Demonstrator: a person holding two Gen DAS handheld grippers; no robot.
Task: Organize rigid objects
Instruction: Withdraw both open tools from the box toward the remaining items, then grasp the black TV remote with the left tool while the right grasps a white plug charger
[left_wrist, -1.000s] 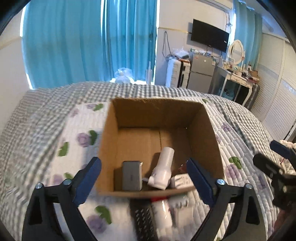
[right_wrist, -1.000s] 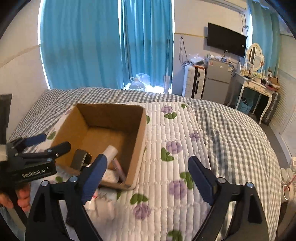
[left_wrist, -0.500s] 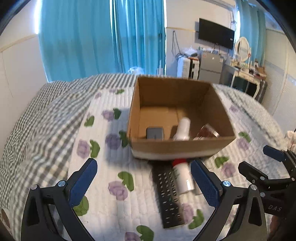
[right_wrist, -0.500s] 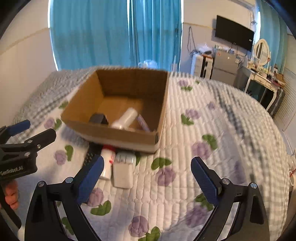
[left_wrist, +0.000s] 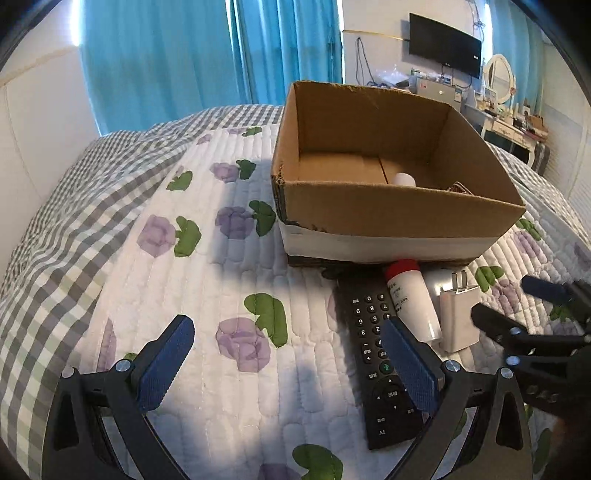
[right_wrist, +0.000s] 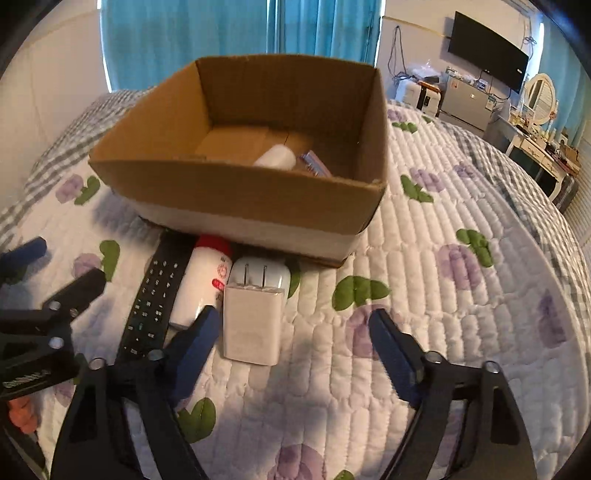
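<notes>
1. On the quilt (left_wrist: 221, 288) near me, three things are lying side by side just in front of the box (left_wrist: 391, 225): a remote (left_wrist: 373, 332), a bottle (left_wrist: 412, 299) with a red cap, and a charger (left_wrist: 458, 314).
2. I am seeing the remote sitting farthest left, the bottle touching its right edge, and the charger just right of the bottle, prongs pointing toward the box.
3. I am holding the left gripper (left_wrist: 284, 365) low over the quilt, jaws spread wide and gripping nothing; its right finger (left_wrist: 410, 362) is overlapping the remote's near half in the left view.
4. I am holding the right gripper (right_wrist: 291, 354) over the quilt too, jaws spread and empty; its left finger (right_wrist: 192, 350) is sitting just left of the charger (right_wrist: 253, 321) and in front of the bottle's (right_wrist: 203, 284) near end.
5. I am watching the left gripper (right_wrist: 40, 314) showing at the left edge of the right view, beside the remote (right_wrist: 153, 299).
6. I am seeing the box (right_wrist: 236, 195) standing open on the far side of these things, with a white cylinder (right_wrist: 275, 157) and a bluish item (right_wrist: 314, 164) lying inside near its right wall; I cannot tell what the bluish item is.
7. I am seeing teal curtains (left_wrist: 207, 55) hanging at the far side, and a TV (left_wrist: 445, 55) hanging on the far-right wall.
</notes>
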